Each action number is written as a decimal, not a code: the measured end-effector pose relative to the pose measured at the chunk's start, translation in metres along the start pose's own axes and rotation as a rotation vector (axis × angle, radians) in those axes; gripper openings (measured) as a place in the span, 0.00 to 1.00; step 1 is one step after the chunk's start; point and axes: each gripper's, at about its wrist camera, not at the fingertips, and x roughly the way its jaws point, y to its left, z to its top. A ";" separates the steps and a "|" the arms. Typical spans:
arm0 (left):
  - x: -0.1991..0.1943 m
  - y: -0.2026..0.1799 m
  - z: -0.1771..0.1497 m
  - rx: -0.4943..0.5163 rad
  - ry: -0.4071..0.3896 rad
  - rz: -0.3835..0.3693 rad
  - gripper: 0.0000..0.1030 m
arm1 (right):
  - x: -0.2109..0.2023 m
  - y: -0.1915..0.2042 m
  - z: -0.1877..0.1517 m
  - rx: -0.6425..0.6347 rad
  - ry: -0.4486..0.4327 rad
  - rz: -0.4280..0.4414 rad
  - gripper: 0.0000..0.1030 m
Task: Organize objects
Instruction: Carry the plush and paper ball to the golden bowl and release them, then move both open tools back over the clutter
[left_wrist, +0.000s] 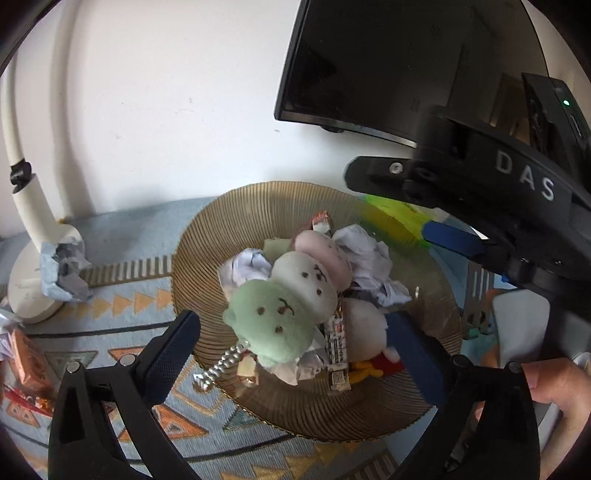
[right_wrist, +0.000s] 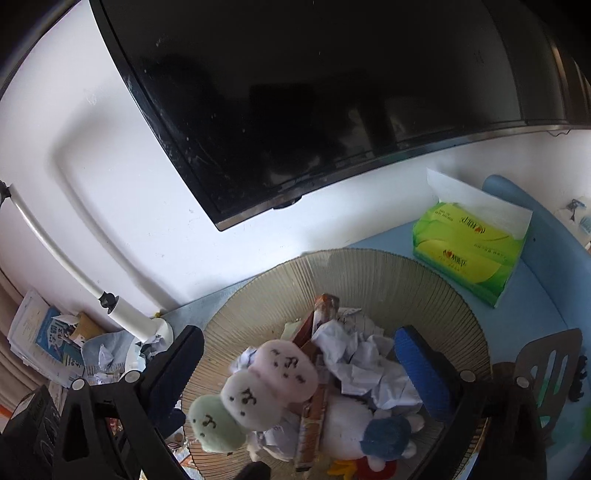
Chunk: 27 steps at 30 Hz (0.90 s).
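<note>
Two grippers hang over one ribbed golden plate (left_wrist: 369, 413) heaped with things. From the left wrist view, the left gripper (left_wrist: 303, 339) has its fingers spread wide, one dark pad at 8 o'clock of the heap and the other at 4 o'clock, clamped on nothing. Between them lies a plush string of three round faces (left_wrist: 295, 295), green nearest the camera, then cream, then pink toward 1 o'clock. Crumpled white paper (left_wrist: 369, 254) sits at 2 o'clock of the plush, and a wrapped snack bar (left_wrist: 338, 343) lies just beside the green head at 4 o'clock. A white duck toy (left_wrist: 365, 328) with a blue cap rests at 4 o'clock on the plate.

From the right wrist view, the right gripper (right_wrist: 299, 373) is likewise spread apart, its blue pad over the paper at 3 o'clock, gripping nothing. A green tissue box (right_wrist: 469, 247) stands off the plate at 1 o'clock on the blue surface. A dark monitor (right_wrist: 314, 103) fills 12 o'clock, and a white lamp (left_wrist: 29, 236) stands at 9 o'clock.
</note>
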 end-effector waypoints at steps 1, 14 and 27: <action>-0.001 0.000 0.000 -0.001 -0.002 -0.001 0.99 | 0.001 0.002 0.000 -0.003 0.003 -0.001 1.00; -0.021 0.033 0.003 -0.015 -0.015 0.084 0.99 | -0.009 0.044 -0.011 -0.028 -0.011 0.021 1.00; -0.081 0.174 -0.040 -0.130 -0.014 0.361 0.99 | 0.014 0.153 -0.059 -0.162 0.057 0.158 1.00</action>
